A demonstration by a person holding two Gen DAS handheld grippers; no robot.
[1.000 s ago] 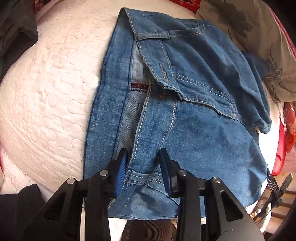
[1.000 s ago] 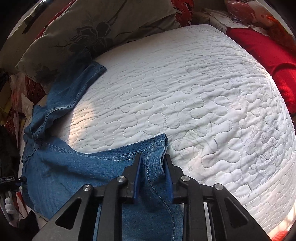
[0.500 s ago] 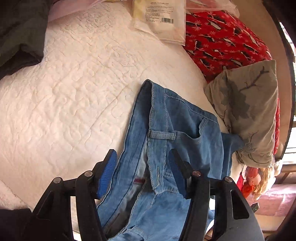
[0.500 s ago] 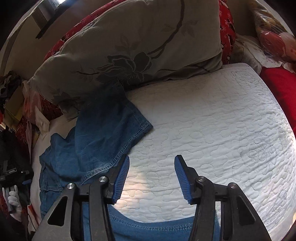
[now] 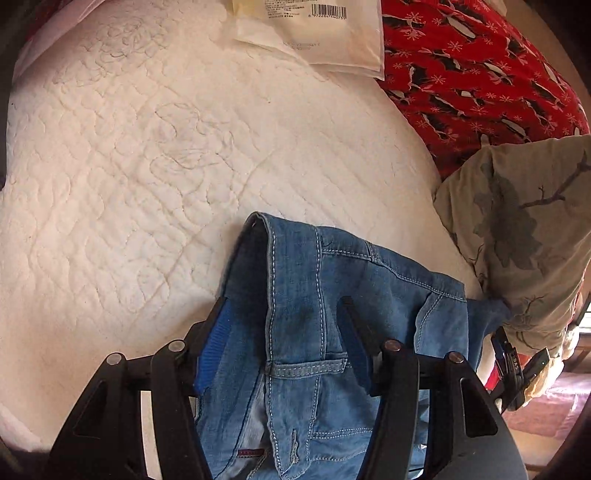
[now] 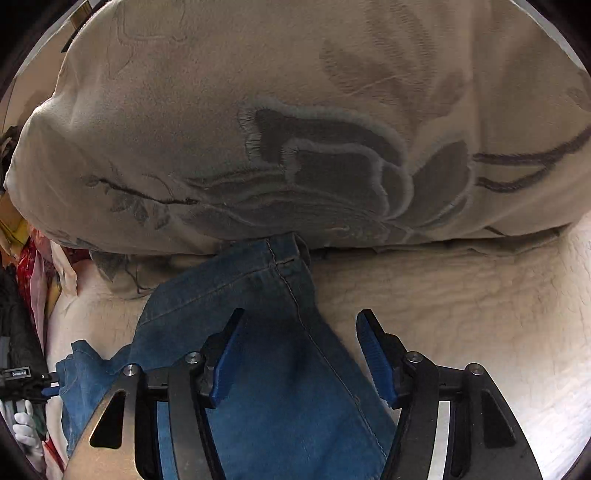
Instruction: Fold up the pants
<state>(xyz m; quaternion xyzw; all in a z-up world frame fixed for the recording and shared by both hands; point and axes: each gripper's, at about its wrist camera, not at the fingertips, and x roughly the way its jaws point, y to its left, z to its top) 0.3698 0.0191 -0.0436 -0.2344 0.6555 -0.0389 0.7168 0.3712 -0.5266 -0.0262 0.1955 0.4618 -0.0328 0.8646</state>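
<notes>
Lying folded on quilt (image 5: 129, 184), jeans (image 5: 306, 295), right claw (image 6: 297, 350) opening above them

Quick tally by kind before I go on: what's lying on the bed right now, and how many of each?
Blue jeans: 1
Beige floral pillow: 1
Red patterned blanket: 1
White barcoded packet: 1
Total: 4, all on the white quilted cover.

Free: white quilt (image 5: 129, 192) left of my left tongs (image 5: 284, 332). Blocked: grey pillow (image 6: 295, 129) ahead of my right tongs (image 6: 299, 328); red blanket (image 5: 480, 74) beyond.
</notes>
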